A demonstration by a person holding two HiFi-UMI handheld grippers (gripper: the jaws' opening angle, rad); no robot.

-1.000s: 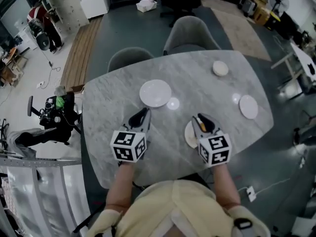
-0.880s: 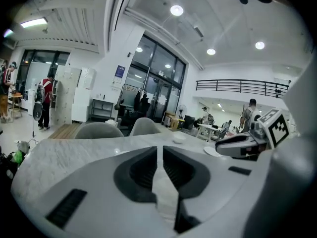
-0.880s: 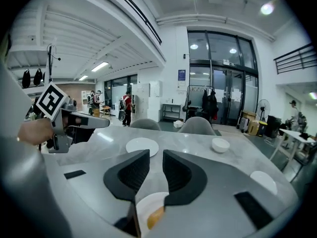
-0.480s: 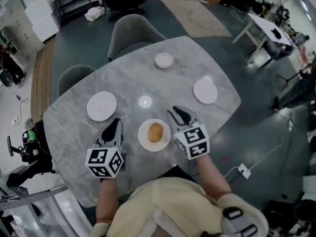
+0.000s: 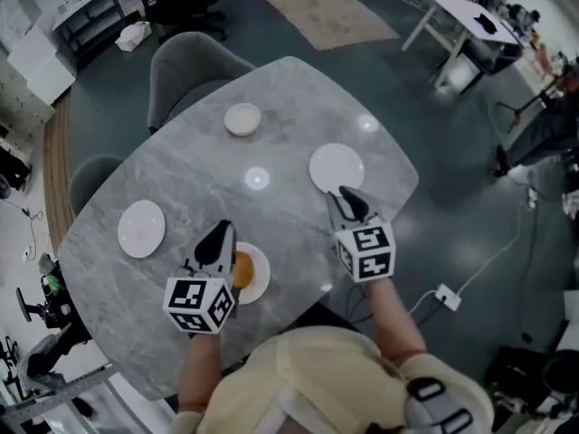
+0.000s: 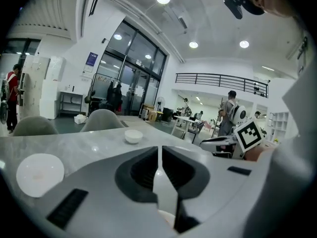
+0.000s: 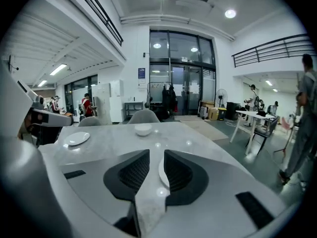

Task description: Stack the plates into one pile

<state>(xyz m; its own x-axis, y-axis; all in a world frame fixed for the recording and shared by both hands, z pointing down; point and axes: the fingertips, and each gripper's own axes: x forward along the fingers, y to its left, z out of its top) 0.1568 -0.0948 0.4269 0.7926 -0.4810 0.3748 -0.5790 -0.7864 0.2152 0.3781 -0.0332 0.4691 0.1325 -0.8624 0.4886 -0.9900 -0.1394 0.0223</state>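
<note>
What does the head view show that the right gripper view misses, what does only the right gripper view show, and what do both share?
Only the head view: the plate holding a bread roll at the near table edge, the right gripper from above with its marker cube, and the person's pale top. Only the right gripper view: tall glass doors, people standing far left, and its own jaws slightly apart. Both: the marble table, small white bowl, the empty plate before the right gripper and the empty plate at the left.
</note>
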